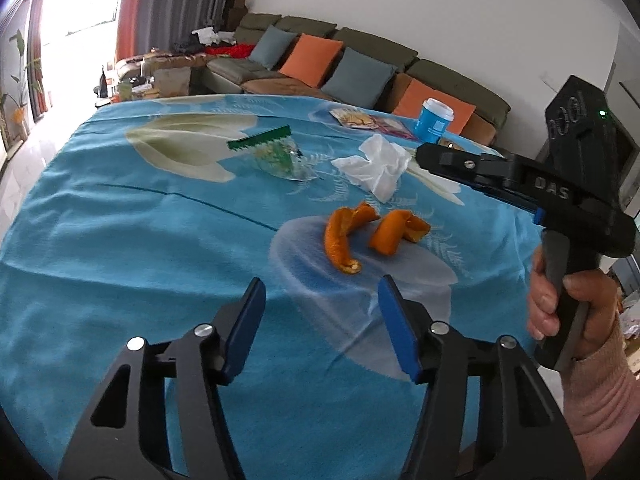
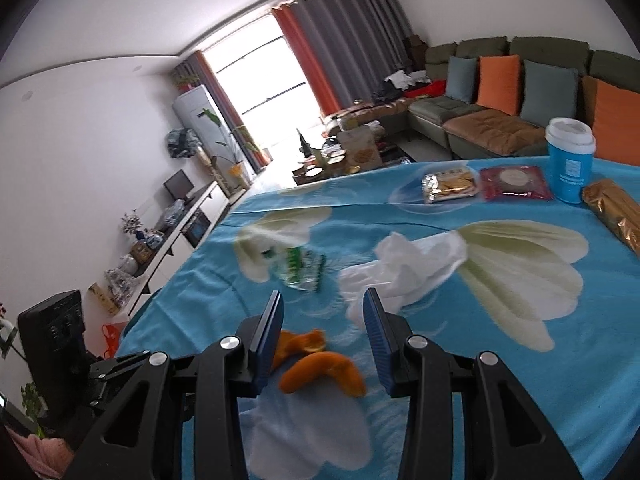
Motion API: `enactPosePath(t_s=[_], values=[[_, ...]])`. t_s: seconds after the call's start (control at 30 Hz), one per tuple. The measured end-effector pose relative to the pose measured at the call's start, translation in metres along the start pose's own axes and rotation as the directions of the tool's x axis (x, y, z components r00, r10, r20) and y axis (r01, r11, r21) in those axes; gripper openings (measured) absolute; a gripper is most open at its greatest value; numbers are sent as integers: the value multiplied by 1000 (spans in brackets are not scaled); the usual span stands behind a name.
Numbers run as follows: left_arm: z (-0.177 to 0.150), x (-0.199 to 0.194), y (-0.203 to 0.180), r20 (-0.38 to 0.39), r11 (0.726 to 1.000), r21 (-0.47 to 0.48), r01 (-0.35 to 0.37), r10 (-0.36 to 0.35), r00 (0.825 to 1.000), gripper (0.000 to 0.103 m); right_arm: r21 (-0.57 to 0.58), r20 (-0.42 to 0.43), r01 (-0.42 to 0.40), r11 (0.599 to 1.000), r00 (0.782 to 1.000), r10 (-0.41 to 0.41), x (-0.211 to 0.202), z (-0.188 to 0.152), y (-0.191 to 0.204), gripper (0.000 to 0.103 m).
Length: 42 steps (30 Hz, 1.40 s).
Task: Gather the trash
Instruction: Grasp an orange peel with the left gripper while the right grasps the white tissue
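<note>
Two orange peels (image 1: 344, 240) (image 1: 396, 232) lie on the blue flowered cloth (image 1: 140, 248), just beyond my left gripper (image 1: 321, 284), which is open and holds nothing. A crumpled white tissue (image 1: 376, 164) and a clear wrapper with a green strip (image 1: 276, 152) lie farther back. A hand holds my right gripper (image 1: 424, 156) above the cloth at the tissue's right side. In the right wrist view my right gripper (image 2: 324, 296) is open and empty; the peels (image 2: 320, 368) show low between its fingers, with the tissue (image 2: 404, 268) and the wrapper (image 2: 298, 266) just ahead.
A blue cup with a white lid (image 2: 570, 160), a snack packet (image 2: 450, 186), a red packet (image 2: 514, 182) and a gold package (image 2: 616, 216) sit at the table's far right. A sofa with cushions (image 1: 320, 60) stands behind. The table's left edge drops to the floor (image 2: 168, 280).
</note>
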State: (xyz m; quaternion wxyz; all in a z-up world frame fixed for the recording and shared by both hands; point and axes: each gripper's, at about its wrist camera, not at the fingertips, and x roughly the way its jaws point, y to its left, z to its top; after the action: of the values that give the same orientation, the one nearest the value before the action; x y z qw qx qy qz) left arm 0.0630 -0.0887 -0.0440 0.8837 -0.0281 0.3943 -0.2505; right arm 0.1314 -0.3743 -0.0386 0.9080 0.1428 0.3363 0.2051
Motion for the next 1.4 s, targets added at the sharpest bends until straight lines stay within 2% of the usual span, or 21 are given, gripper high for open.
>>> enactPosePath(t_s=[0.13,0.27,0.33,0.5,0.67,0.7,0.77,0.8,0.87,1.03,1.13,1.2,1.23,1.27,1.3,1.4], values=[[4,7,-6,-17,1000,11,12,-12,1000,51,22,-16,34,999,999,-34,9,6,-13,39],[11,17,-11,-48,1000,17,25,-24,999,37,35,-24,69,997,997,-68,18,13,-24,39],[13,24,-12,-63,1000,13,22,-21,998,34,39,-31,86,995,996,-85,23,15,-27,39],[15,33,-7,-94,999,-11,33,-34,995,19,36,-64,96,995,994,-94,38,20,-32,39],[16,35,-3,-93,999,-32,43,-46,995,17,44,-95,105,994,990,-100,49,20,-36,38],[15,35,-3,-91,999,-32,41,-44,995,17,49,-99,104,993,990,-99,50,20,-37,35],[15,35,-3,-86,999,-30,37,-40,996,16,58,-105,102,993,990,-96,51,19,-39,20],[15,34,-2,-85,999,-32,37,-40,996,16,62,-103,99,993,990,-92,50,19,-41,19],[15,34,-1,-82,999,-34,38,-41,996,15,70,-100,94,993,991,-87,49,19,-43,7],[12,28,1,-69,999,-31,26,-28,997,15,64,-85,84,994,993,-78,42,17,-41,3],[12,25,3,-65,999,-40,29,-32,997,16,72,-81,80,994,994,-75,39,17,-41,4],[13,23,3,-57,999,-33,22,-23,998,16,67,-77,98,993,993,-93,39,18,-41,8],[13,23,3,-53,999,-29,17,-19,998,17,68,-73,104,992,992,-99,39,19,-40,16],[13,23,3,-53,999,-31,18,-20,998,20,74,-69,99,992,993,-94,38,20,-40,35],[13,23,4,-51,999,-32,20,-22,998,21,77,-65,97,992,994,-92,38,20,-40,38],[13,23,3,-51,999,-26,20,-22,998,21,50,-77,114,992,991,-110,43,23,-37,39]])
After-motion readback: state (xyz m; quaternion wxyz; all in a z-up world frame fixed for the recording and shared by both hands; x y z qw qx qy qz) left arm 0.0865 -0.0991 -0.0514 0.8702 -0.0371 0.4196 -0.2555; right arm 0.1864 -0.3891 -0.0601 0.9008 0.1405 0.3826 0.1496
